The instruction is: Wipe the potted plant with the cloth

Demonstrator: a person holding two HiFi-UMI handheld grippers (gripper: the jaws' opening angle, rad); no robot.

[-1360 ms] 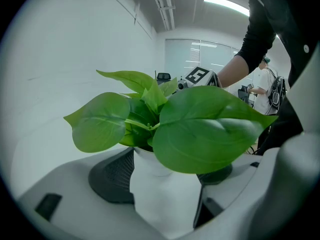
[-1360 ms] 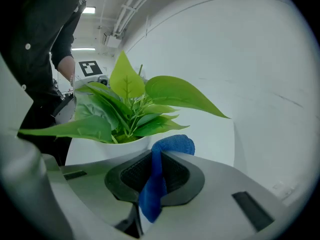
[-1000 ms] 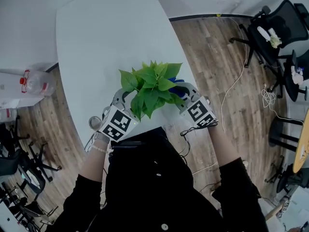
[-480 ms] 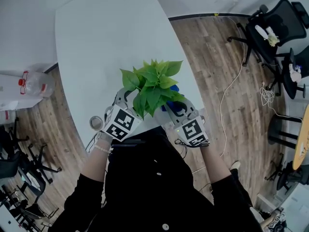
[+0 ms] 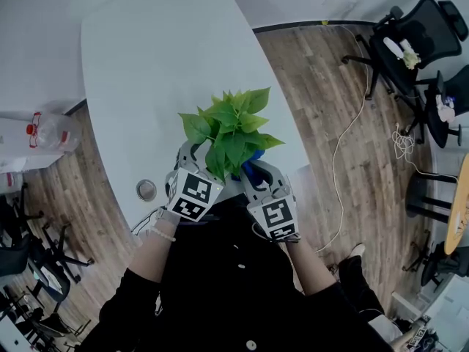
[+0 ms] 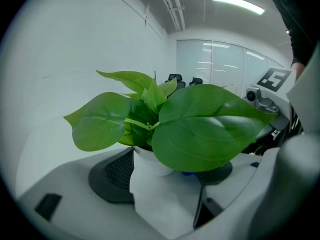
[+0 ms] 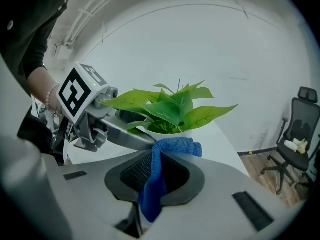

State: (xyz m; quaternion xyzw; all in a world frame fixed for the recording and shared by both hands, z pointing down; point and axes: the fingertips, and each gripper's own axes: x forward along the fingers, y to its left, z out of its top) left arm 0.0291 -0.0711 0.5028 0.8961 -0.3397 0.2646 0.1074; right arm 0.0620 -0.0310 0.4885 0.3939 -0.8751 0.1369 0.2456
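Left gripper (image 6: 165,179): I've clamped it on the potted plant's (image 6: 195,134) pot.
Right gripper (image 7: 156,176): pinching the blue cloth (image 7: 175,146).

So a white table (image 5: 146,64) is being looked down on; a small round silvery thing (image 5: 146,190) is being carried near its front-left edge, with the potted plant (image 5: 231,127) being kept at the front edge.

Overhead, leaves (image 5: 233,127) hide the pot (image 6: 160,194) and most of the cloth (image 5: 251,171).
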